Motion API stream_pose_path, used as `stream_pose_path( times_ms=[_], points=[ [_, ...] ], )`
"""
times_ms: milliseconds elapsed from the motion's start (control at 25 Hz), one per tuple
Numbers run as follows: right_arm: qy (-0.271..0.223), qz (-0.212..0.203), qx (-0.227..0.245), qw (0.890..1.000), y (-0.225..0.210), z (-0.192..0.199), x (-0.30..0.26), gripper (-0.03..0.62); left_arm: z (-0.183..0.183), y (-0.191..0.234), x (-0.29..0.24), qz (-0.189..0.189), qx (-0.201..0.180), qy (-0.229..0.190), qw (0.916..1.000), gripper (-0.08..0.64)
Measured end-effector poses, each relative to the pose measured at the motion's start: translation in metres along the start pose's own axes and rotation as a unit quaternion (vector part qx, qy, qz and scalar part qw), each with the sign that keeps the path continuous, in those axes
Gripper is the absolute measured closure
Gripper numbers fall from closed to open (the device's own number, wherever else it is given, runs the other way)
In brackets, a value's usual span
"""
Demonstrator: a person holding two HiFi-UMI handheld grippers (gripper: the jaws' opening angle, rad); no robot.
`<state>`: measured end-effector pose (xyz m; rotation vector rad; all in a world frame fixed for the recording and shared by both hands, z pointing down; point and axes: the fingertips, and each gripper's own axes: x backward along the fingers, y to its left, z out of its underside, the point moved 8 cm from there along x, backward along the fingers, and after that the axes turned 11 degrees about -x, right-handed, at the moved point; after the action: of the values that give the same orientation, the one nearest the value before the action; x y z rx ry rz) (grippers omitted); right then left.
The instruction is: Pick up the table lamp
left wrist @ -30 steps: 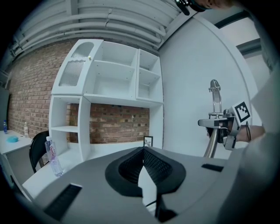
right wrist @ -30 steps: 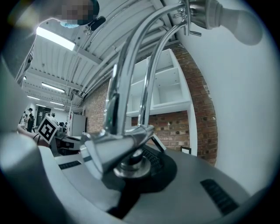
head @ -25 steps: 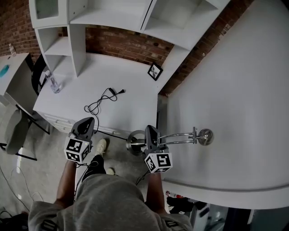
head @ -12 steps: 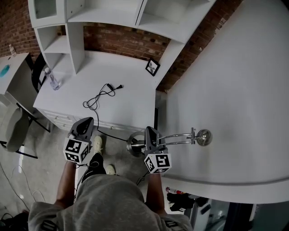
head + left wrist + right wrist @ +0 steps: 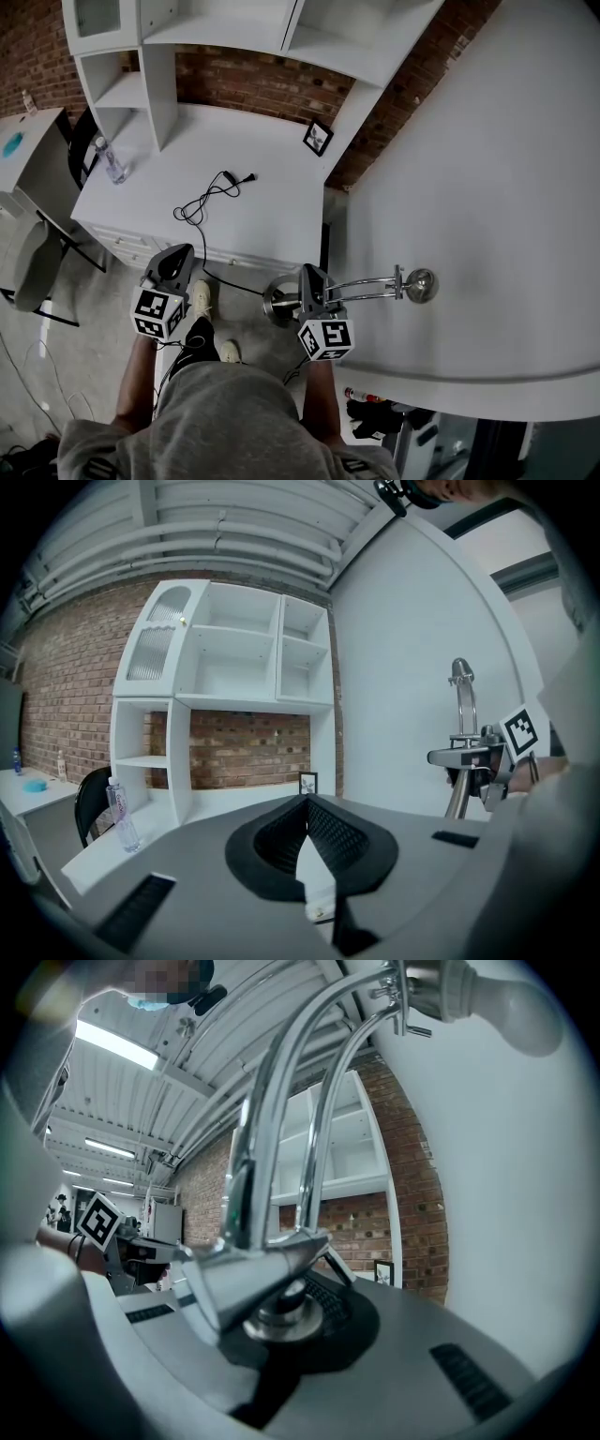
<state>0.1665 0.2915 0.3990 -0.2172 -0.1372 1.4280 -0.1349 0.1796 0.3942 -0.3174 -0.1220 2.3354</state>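
The table lamp (image 5: 370, 286) is chrome, with a round base (image 5: 279, 298), two thin rods and a bulb (image 5: 421, 284). It hangs in the air in front of the person, off the desk. My right gripper (image 5: 309, 276) is shut on the lamp's stem just above the base. In the right gripper view the stem (image 5: 272, 1157) rises from between the jaws and the bulb (image 5: 511, 1007) is at the top right. My left gripper (image 5: 178, 255) hovers to the left, shut and empty (image 5: 307, 803). From its view the lamp (image 5: 459, 733) shows at the right.
A white desk (image 5: 262, 187) lies ahead with a black cable (image 5: 208, 202), a water bottle (image 5: 112, 167) and a small picture frame (image 5: 319, 138) on it. White shelves stand over it against a brick wall. A large white wall panel (image 5: 506, 187) fills the right. A chair (image 5: 33, 272) stands at the left.
The lamp stays in the right gripper's grip. Both hands have shifted only a little, and the desk sits slightly higher in the head view.
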Motion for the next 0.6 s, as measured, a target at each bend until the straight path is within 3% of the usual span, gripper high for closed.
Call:
stream_pose_path(
  times_ms=[600],
  points=[
    [-0.008, 0.004, -0.003, 1.0, -0.0007, -0.0036, 0.006, 0.574, -0.0035, -0.005, 0.0009, 0.008, -0.003, 0.0, 1.0, 0.555]
  ],
)
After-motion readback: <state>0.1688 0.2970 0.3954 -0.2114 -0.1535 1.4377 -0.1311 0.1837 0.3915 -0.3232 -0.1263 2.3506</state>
